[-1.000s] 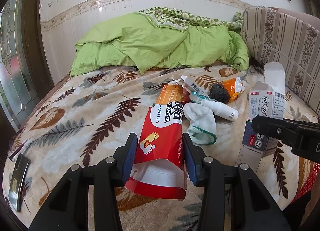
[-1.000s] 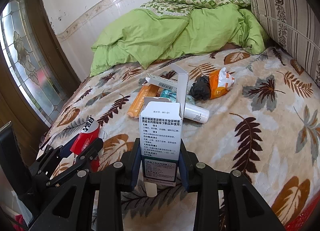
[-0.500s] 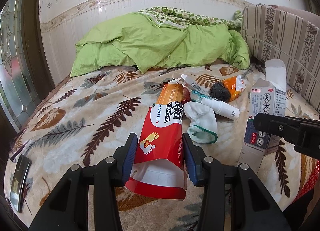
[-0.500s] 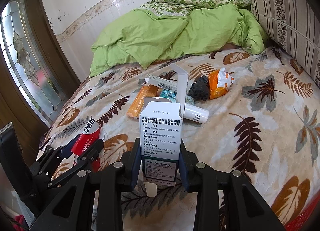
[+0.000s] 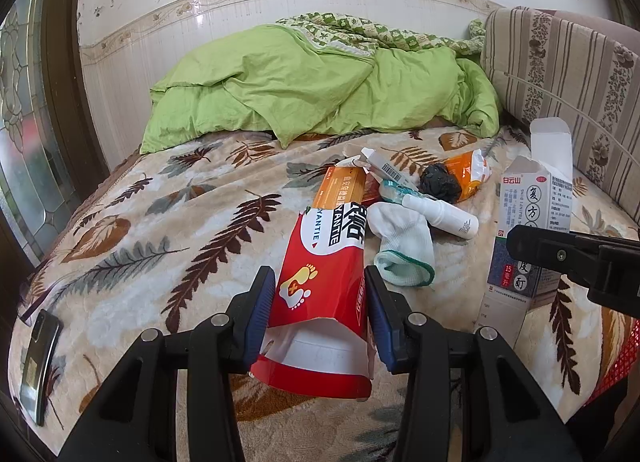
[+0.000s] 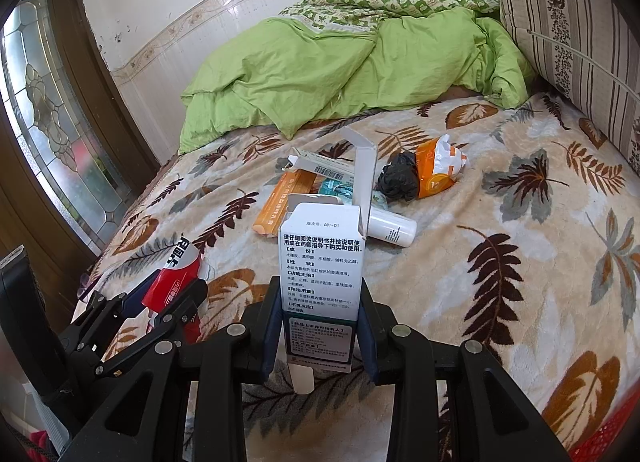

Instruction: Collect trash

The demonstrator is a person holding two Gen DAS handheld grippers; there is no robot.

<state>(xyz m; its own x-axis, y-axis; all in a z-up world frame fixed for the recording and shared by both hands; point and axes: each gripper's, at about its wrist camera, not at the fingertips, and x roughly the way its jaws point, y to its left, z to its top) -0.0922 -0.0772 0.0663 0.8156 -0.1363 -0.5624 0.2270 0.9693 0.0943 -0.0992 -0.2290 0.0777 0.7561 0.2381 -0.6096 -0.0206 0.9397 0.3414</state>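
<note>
Leaf-print bed: left claw clamps red pouch; right claw pinches white carton, seemingly firmly.

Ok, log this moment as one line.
left hand-held gripper: shut on red pouch | right hand-held gripper: shut on medicine box | remaining trash: on bed

red-white pouch | green quilt | leaf-print blanket

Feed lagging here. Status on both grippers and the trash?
Left gripper shut on red pouch. Right gripper shut on white box. Rest of trash pile on bed. Nothing blocking.
</note>
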